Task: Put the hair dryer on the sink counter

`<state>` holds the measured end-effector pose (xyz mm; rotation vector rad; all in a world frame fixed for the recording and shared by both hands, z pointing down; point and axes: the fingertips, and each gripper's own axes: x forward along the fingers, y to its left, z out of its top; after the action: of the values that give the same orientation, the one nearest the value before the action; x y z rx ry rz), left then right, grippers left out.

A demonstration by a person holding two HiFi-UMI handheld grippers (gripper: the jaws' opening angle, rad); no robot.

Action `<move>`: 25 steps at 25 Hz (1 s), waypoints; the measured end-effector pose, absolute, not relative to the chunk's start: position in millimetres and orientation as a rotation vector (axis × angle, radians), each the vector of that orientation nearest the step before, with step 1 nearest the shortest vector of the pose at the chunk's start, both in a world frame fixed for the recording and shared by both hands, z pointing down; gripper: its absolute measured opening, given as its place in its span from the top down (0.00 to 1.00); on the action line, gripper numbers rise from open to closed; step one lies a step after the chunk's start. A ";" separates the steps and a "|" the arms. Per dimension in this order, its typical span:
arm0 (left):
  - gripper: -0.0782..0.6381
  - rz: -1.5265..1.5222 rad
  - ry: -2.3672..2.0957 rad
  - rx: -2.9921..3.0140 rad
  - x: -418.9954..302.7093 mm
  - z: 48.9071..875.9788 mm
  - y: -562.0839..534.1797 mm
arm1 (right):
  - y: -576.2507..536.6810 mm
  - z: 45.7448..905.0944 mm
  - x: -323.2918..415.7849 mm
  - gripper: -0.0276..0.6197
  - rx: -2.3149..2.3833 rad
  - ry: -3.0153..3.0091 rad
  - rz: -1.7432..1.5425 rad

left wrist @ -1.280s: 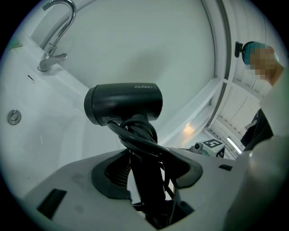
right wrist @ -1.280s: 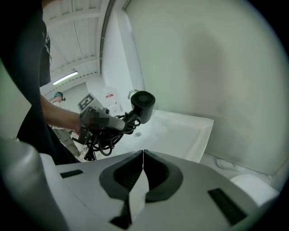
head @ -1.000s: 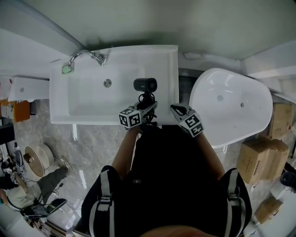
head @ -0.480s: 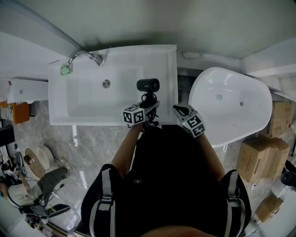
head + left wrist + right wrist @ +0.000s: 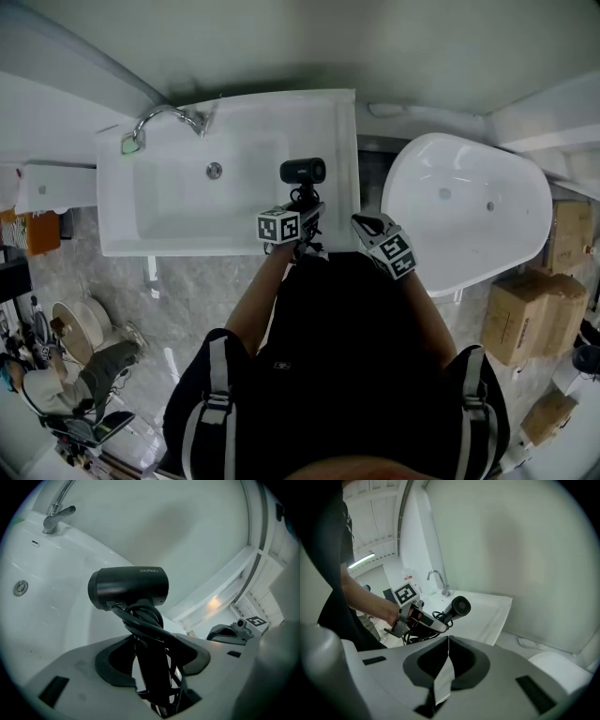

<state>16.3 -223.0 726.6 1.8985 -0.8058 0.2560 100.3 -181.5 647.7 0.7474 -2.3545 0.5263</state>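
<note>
Our left gripper [image 5: 150,667] is clamped on the cord-wrapped handle of the black hair dryer [image 5: 129,588], holding it over the right side of the white sink counter [image 5: 343,141]. Our right gripper [image 5: 446,644], jaws together and empty, hovers just right of it.

hair dryer [image 5: 302,172]: matt blk plastic | sink [image 5: 343,131]: glossy wht | faucet [image 5: 199,118]: shiny metal

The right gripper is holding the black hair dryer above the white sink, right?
No, the left gripper holds the black hair dryer above the white sink; the left gripper view shows its jaws clamped on the handle. The right gripper is shut and empty.
</note>
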 end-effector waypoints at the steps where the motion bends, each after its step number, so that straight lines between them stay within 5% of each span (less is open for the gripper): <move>1: 0.58 0.263 -0.804 1.893 18.3 728.3 -223.1 | -181.0 647.3 101.1 0.86 0.751 -2.354 0.527; 25: 0.58 0.409 -0.829 1.865 31.7 752.6 -225.8 | -170.9 653.3 117.1 0.86 0.779 -2.321 0.564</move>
<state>31.7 -225.8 752.6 1.8645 -0.8286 0.4087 117.1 -170.9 653.3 0.7790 -2.3208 0.5636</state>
